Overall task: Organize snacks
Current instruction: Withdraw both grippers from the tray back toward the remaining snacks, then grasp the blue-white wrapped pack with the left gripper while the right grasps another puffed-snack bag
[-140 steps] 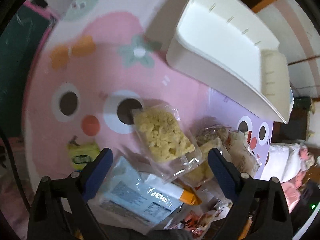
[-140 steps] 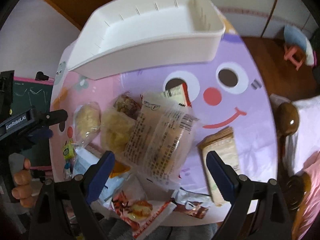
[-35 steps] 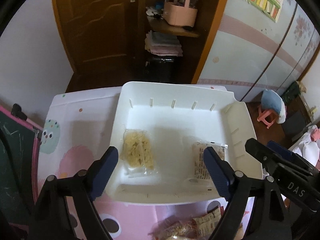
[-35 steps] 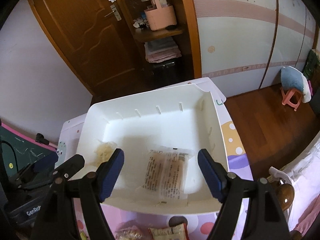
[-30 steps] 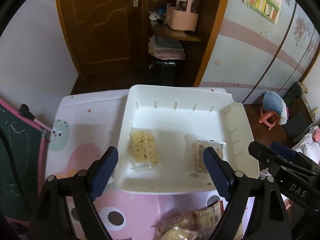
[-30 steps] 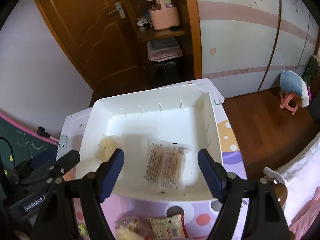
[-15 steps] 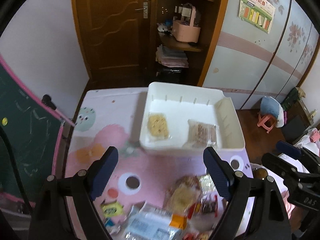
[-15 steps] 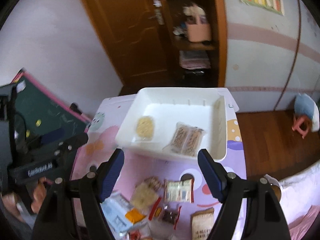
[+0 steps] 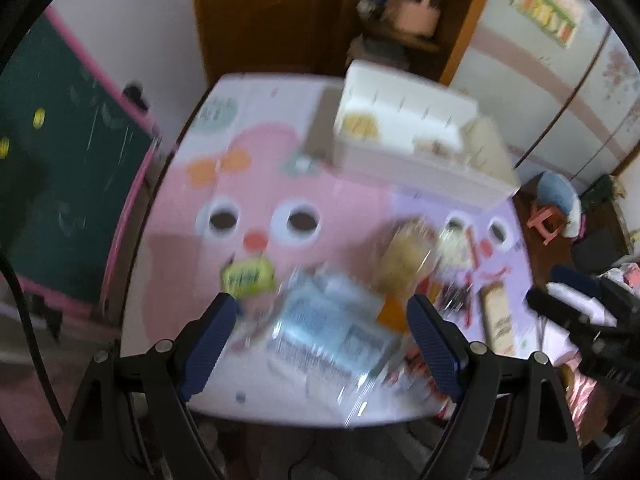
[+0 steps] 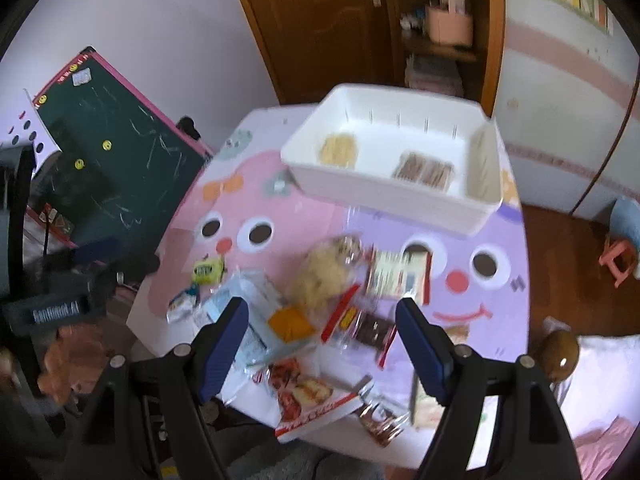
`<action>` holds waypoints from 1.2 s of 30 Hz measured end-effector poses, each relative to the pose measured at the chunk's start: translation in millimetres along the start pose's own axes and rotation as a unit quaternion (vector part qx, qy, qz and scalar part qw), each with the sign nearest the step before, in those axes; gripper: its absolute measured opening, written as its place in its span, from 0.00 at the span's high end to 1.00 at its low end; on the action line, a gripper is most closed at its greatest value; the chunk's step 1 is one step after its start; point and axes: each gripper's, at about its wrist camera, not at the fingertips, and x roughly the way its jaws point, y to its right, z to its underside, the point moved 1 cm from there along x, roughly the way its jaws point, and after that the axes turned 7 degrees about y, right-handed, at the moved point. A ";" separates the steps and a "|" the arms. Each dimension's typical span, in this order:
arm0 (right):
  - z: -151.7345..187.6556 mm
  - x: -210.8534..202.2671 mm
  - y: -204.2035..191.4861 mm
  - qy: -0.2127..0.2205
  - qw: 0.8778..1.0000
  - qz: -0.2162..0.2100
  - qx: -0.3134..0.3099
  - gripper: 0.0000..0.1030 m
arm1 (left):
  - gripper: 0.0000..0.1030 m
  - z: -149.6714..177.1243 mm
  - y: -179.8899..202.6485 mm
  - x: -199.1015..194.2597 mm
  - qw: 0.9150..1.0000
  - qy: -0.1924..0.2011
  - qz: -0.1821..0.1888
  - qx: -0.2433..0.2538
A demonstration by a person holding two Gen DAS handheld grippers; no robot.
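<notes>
A white bin (image 10: 472, 200) stands at the far side of the pink and purple table (image 10: 304, 216). It holds a yellow crispy snack pack (image 10: 338, 149) and a clear cracker pack (image 10: 425, 171). The bin also shows in the blurred left wrist view (image 9: 404, 160). A pile of loose snacks lies at the near edge: a pale blue packet (image 9: 328, 324), a yellow puffed pack (image 10: 320, 276), an orange pack (image 10: 290, 323), a red pictured packet (image 10: 308, 396). My left gripper (image 9: 320, 340) is open above the blue packet. My right gripper (image 10: 322, 340) is open above the pile. Both are empty.
A small yellow candy pack (image 10: 207, 270) lies left of the pile. A tan wafer pack (image 9: 498, 320) lies at the right edge. A green chalkboard (image 10: 108, 160) stands left of the table. A door and shelf are behind, a pink stool (image 10: 620, 260) to the right.
Both grippers have pulled back from the bin and tilted down toward the snack pile at the near edge. The two packs stay in the bin.
</notes>
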 end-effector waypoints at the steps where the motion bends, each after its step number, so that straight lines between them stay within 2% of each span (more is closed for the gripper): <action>1: 3.3 3.8 0.2 -0.006 1.000 -0.001 0.003 0.25 | 0.16 10.1 -4.2 6.6 1.000 -0.011 -0.002 -0.007; 5: 13.6 22.3 0.3 -0.026 1.000 0.001 0.006 0.25 | 0.16 45.3 -24.6 36.3 0.996 -0.058 0.004 -0.061; 11: 18.0 59.1 0.4 -0.059 0.998 -0.006 0.021 0.25 | 0.16 86.0 -52.7 87.5 0.982 -0.115 0.028 -0.149; 18: 10.3 105.7 7.1 -0.089 0.995 0.002 0.055 0.25 | 0.16 101.9 -65.1 126.8 0.965 -0.138 0.048 -0.218; 21: 6.0 124.3 15.1 -0.104 0.991 0.005 0.081 0.25 | 0.15 101.1 -64.5 137.3 0.959 -0.148 0.055 -0.234; 28: 5.4 168.4 31.2 -0.146 0.980 0.013 0.135 0.25 | 0.11 86.6 -44.9 151.5 0.964 -0.159 0.042 -0.209; 36: 4.0 191.7 15.8 -0.162 0.980 0.018 0.110 0.25 | 0.11 66.4 -31.8 167.1 0.965 -0.170 0.016 -0.197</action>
